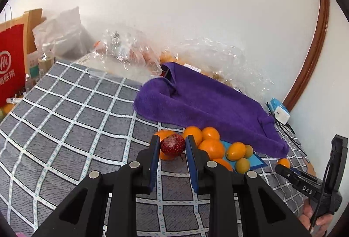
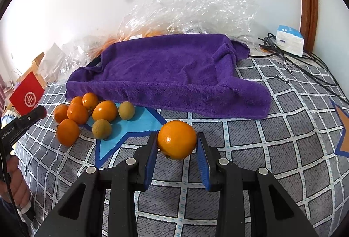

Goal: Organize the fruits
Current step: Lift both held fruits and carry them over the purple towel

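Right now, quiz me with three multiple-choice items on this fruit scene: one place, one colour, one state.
1. Where does the fruit pile lie?
A. beside the towel's front edge
B. on top of the towel
C. inside a plastic bag

2. What colour is the towel?
A. green
B. purple
C. white

3. What does the left gripper hold?
A. nothing
B. an orange
C. a strawberry

Answers: A, the pile sits on the checked cloth next to the towel; B, it is plainly purple; C, the fingers clamp a red strawberry.
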Motion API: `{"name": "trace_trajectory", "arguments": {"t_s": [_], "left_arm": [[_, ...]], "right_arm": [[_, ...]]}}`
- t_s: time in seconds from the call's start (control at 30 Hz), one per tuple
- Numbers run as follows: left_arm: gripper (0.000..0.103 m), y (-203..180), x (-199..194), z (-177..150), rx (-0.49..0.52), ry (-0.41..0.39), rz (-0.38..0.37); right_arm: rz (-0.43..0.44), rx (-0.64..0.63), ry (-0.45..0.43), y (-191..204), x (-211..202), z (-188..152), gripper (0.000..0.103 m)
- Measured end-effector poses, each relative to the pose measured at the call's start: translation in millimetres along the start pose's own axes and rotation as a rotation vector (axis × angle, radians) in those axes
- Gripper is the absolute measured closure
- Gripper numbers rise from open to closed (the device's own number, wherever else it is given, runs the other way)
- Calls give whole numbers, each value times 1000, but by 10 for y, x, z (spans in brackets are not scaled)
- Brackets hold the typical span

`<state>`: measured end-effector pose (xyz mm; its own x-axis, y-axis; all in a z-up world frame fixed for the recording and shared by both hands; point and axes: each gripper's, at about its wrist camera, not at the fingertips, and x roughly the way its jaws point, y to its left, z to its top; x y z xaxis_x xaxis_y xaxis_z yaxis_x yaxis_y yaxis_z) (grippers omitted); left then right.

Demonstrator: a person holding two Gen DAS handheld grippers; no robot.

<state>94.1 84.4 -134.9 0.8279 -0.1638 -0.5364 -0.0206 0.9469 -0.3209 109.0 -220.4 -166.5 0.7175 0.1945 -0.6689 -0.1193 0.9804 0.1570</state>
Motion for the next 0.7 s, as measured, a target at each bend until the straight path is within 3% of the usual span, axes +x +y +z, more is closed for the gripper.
{"name": "trace_trajectory", "arguments": {"t_s": [0.2, 0.47, 0.7], "left_arm": [[80, -60, -106, 114, 8, 2, 22], [80, -324, -270, 762, 56, -97, 4], [80, -467, -42, 1176, 63, -143, 8]], "right_arm": [[-9, -43, -33, 45, -178, 239, 68], [-18, -58, -115, 65, -327, 853, 68], [-51, -25, -143, -47, -176, 1203, 68]]}}
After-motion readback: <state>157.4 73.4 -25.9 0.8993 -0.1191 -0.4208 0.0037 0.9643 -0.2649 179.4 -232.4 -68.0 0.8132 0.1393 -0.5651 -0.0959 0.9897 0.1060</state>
